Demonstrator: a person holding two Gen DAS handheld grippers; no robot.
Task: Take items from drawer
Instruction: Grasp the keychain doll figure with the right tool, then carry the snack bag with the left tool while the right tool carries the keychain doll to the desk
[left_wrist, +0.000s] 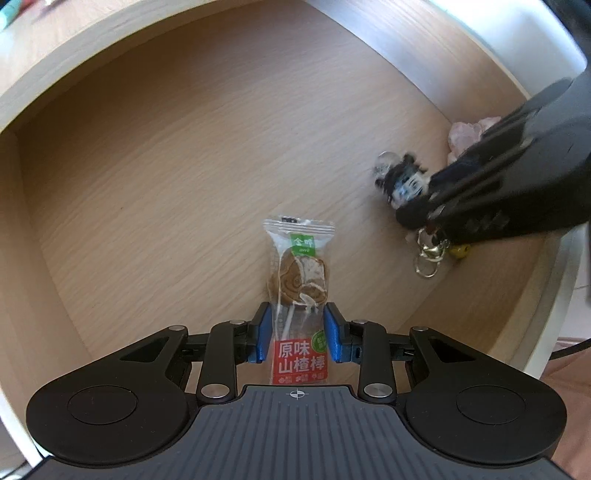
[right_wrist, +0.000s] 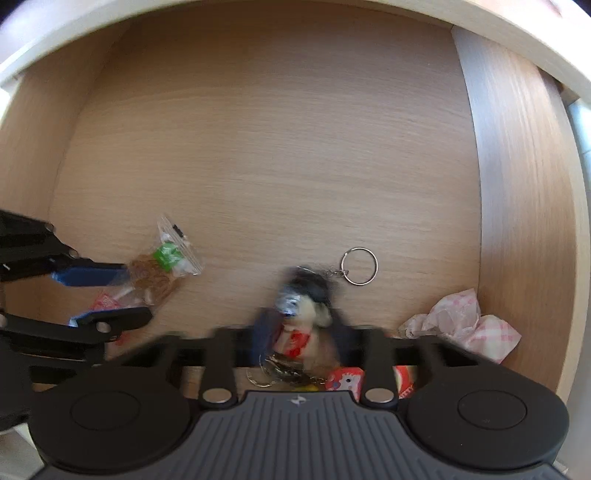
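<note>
Wooden drawer (left_wrist: 147, 155): light oak-grain floor and walls. Left gripper (left_wrist: 298, 332), blue pads clamped on a clear crinkled snack packet (left_wrist: 299, 280) with a red label, lying flat mid-floor. Right gripper (right_wrist: 301, 338) is blurred; jaws are seen closed around a small plush doll keychain (right_wrist: 304, 314), dark-haired, its wire split ring (right_wrist: 359, 266) lying flat beside it. Crumpled pink-checked wrapper (right_wrist: 465, 325) is crowded against the right wall; red-and-white packet (right_wrist: 345, 380) and metal clasps lie under the right gripper.

bg: light wood-grain drawer floor (left_wrist: 184, 166) | pale rim (right_wrist: 258, 9) (daylit) | white surface beyond rim, blurry
</note>
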